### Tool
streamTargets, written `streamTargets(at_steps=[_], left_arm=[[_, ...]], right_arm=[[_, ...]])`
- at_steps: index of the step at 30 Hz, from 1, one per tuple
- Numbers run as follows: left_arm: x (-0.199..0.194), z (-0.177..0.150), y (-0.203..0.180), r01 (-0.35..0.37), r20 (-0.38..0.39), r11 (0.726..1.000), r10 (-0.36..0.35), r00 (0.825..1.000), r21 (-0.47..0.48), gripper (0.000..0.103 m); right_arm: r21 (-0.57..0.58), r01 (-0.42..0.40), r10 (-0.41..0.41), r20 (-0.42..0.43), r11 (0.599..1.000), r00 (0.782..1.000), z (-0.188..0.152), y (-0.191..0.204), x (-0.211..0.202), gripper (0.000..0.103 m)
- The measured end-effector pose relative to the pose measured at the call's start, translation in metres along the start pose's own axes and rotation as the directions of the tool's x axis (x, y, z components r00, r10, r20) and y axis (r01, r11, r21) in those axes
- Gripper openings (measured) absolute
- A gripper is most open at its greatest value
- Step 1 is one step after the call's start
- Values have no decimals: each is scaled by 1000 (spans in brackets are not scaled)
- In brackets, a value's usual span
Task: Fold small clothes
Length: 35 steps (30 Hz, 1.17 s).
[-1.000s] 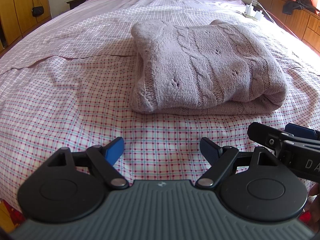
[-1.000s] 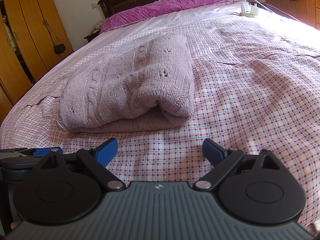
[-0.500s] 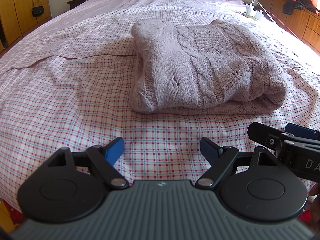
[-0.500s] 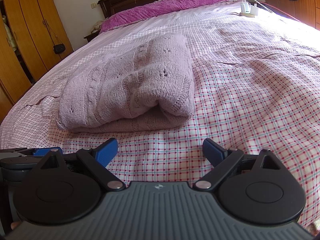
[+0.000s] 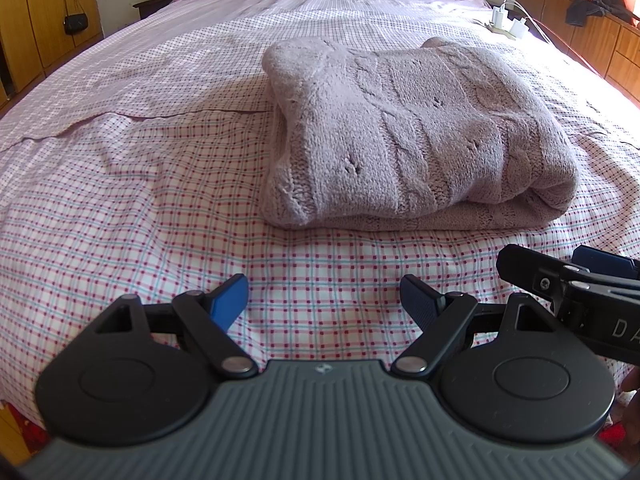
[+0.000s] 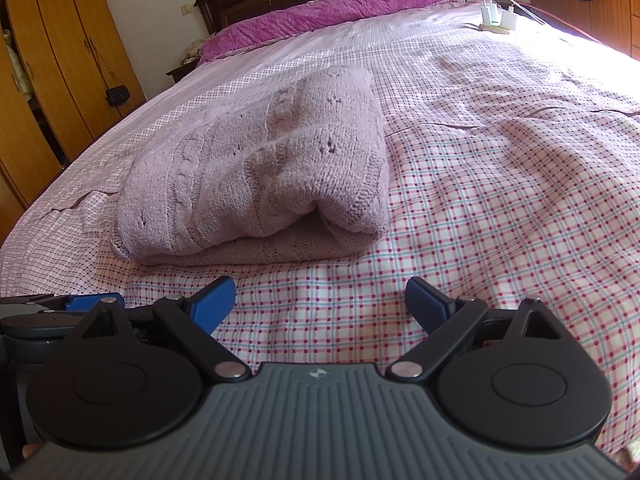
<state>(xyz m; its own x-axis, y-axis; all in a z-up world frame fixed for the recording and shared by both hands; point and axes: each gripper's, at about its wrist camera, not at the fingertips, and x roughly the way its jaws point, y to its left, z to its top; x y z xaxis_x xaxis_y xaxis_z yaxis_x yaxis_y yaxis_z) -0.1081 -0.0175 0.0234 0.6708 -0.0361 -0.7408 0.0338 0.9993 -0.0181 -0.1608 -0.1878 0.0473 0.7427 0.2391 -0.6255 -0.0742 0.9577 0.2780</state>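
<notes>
Left gripper and right gripper sit side by side, each with blue-padded fingers spread wide and empty, pointing toward 12 o'clock

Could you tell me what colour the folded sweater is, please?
Pale lilac cable knit sweater; the left wrist view shows it best.

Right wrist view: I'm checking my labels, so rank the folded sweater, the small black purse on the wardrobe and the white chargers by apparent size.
1. Folded lilac knit sweater, by far the largest.
2. and 3. Black purse and white chargers look about alike; both are far off, so unranked.
</notes>
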Motion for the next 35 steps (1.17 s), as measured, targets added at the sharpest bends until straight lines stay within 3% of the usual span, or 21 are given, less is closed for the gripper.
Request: streamTargets(at_steps=[35], left_arm=[[-1, 0, 0, -2, -1, 1000, 2, 1000, 2, 84]], right_arm=[[1, 6, -6, 1, 1000, 1000, -2, 3, -3, 96]])
